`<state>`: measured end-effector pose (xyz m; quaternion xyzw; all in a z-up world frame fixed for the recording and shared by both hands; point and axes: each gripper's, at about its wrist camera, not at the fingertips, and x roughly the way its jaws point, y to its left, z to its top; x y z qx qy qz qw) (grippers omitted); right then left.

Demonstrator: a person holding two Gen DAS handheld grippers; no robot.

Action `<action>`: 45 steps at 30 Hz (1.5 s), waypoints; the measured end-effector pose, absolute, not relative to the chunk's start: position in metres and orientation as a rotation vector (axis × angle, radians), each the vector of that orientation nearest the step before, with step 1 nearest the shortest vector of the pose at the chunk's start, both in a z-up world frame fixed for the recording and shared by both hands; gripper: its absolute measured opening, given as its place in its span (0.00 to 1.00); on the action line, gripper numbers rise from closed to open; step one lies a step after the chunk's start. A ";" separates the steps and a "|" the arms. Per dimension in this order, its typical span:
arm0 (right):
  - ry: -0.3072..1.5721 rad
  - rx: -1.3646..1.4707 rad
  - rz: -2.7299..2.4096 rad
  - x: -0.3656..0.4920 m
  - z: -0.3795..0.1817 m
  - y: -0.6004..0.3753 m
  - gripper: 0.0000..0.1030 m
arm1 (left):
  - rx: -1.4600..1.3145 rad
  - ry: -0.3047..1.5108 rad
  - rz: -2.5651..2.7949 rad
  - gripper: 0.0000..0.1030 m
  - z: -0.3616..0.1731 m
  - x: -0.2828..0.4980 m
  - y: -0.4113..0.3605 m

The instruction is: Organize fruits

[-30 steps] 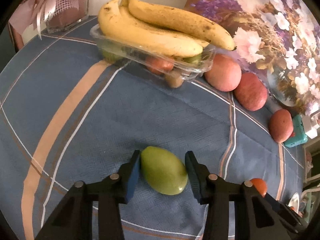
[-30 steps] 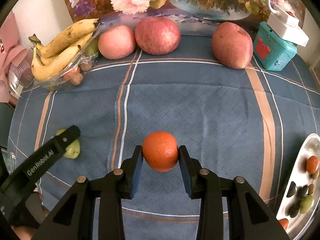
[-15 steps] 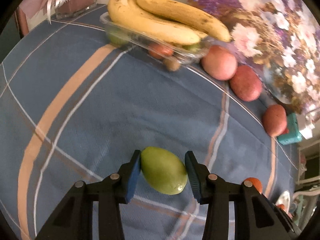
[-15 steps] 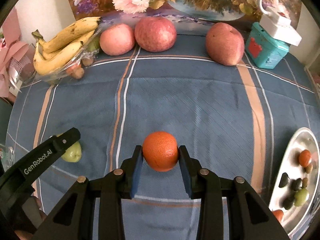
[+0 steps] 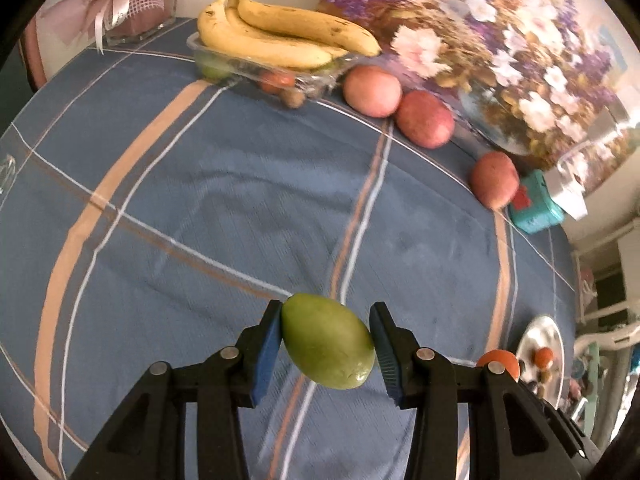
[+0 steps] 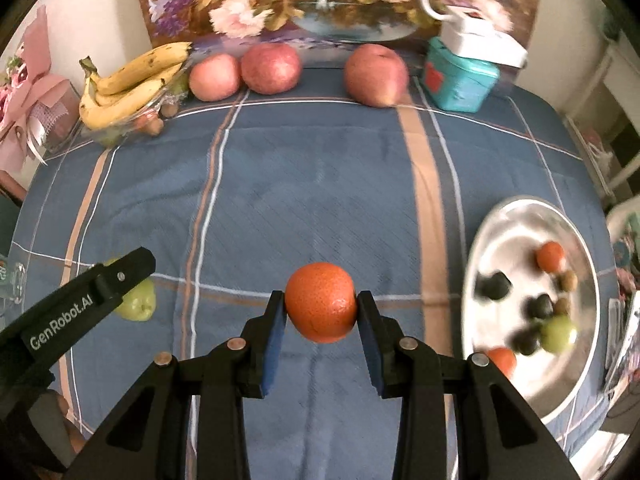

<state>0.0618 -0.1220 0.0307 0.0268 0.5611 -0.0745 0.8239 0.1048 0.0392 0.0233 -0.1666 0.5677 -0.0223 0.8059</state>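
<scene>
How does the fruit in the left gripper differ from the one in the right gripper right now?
The green fruit in the left gripper is oval, smooth and sits tilted; the orange in the right gripper is round with dimpled skin. The green fruit looks longer. Both are clamped between blue-padded fingers, clear of the blue tablecloth.

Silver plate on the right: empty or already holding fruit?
Already holding fruit. The silver plate carries several small pieces, orange, dark and green; motion blur hides what kinds. The orange is not in it yet.
</scene>
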 end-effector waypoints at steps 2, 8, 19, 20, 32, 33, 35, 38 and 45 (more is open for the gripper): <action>1.191 0.058 -0.169 0.053 0.035 -0.128 0.36 | -0.349 1.216 -0.064 0.46 0.026 0.099 0.032; 1.195 0.085 -0.182 0.033 0.040 -0.142 0.36 | -0.317 1.217 -0.107 0.46 0.031 0.078 0.014; 1.203 0.138 -0.224 0.024 0.039 -0.170 0.37 | -0.213 1.210 -0.171 0.46 0.033 0.068 -0.025; 1.202 0.139 -0.238 0.023 0.040 -0.176 0.37 | -0.201 1.209 -0.183 0.46 0.033 0.067 -0.031; 1.207 0.300 -0.532 -0.012 0.040 -0.291 0.37 | -0.076 1.172 -0.507 0.46 0.035 0.044 -0.145; 1.219 0.315 -0.541 -0.015 0.037 -0.297 0.37 | -0.070 1.167 -0.518 0.46 0.034 0.043 -0.150; 1.250 0.332 -0.557 -0.017 0.028 -0.308 0.37 | -0.046 1.157 -0.544 0.46 0.031 0.043 -0.166; 1.298 0.348 -0.573 -0.018 0.017 -0.316 0.37 | -0.026 1.158 -0.573 0.46 0.026 0.044 -0.183; 1.365 0.403 -0.571 -0.021 0.003 -0.323 0.37 | -0.019 1.217 -0.573 0.46 0.008 0.046 -0.193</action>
